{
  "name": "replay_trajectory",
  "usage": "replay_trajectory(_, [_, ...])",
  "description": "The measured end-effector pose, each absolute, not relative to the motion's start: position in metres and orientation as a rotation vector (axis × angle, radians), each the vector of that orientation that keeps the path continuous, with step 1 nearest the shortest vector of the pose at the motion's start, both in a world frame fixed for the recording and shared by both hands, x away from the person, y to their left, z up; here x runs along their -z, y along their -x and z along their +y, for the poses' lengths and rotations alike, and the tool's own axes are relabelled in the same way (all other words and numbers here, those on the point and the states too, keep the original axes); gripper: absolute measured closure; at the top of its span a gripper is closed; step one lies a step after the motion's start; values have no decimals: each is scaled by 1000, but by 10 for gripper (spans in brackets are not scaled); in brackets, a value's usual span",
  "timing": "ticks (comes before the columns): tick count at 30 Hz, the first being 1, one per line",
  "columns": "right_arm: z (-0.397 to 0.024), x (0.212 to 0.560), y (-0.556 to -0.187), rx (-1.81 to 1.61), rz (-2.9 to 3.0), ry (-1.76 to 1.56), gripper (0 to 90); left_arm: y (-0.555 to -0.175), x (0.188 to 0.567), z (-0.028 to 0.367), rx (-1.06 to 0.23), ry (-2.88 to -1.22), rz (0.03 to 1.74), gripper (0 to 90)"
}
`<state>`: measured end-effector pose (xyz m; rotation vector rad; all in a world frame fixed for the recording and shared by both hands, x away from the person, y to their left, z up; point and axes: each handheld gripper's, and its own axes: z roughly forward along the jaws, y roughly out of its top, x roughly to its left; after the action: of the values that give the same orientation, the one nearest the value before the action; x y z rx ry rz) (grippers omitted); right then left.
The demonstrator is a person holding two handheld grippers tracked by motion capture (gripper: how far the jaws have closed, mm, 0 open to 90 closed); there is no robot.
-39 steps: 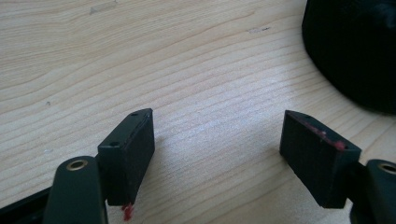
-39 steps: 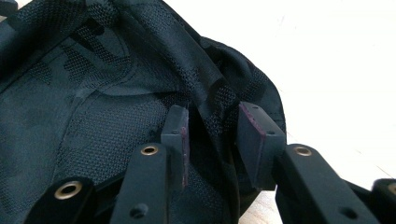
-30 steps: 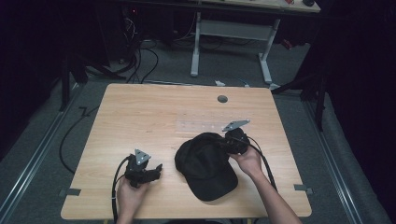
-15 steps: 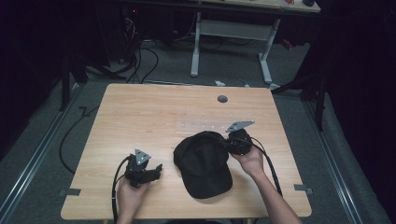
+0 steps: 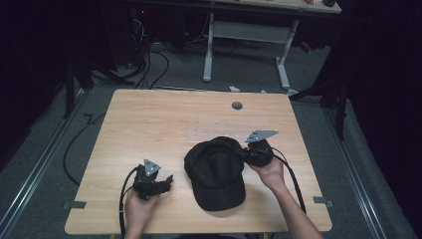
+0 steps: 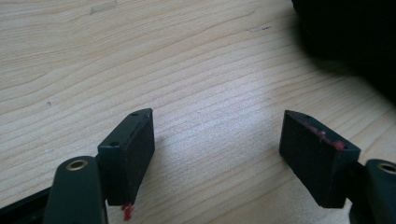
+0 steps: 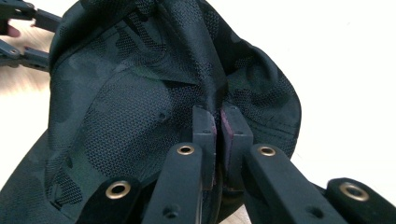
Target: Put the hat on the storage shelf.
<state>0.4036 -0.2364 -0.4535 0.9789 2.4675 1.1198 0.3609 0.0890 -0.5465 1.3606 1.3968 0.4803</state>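
A black camouflage-mesh cap (image 5: 215, 174) lies on the wooden table (image 5: 174, 119), crown toward the far side and brim toward the person. My right gripper (image 5: 244, 155) sits at the crown's right edge. In the right gripper view its jaws (image 7: 217, 116) are shut on a pinched fold of the cap (image 7: 140, 93). My left gripper (image 5: 168, 180) rests on the table to the left of the cap, apart from it. It stands open (image 6: 217, 140) over bare wood (image 6: 187, 56), with the cap's dark edge (image 6: 355, 28) at the upper right.
A round grey grommet (image 5: 237, 105) sits near the table's far edge. A white desk frame (image 5: 246, 32) and floor cables (image 5: 149, 64) lie beyond the table. Tape marks (image 5: 74, 204) flank the near corners. Bare wood spreads across the far and left parts.
The right gripper has edged slightly to the right at the cap's crown, and the cap has drawn a little toward it. The left gripper has not moved.
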Motion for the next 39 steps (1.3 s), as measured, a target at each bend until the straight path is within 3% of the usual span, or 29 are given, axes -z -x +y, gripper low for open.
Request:
replay_trajectory(27, [-256,429,-384,-1279,2372,-943,867,-361,547,89,-485,-1357,1402,271])
replay_trajectory(39, [-272,412,-371,-1323,2299,-935,866,-361,546,85,-467,-1384,1406,207])
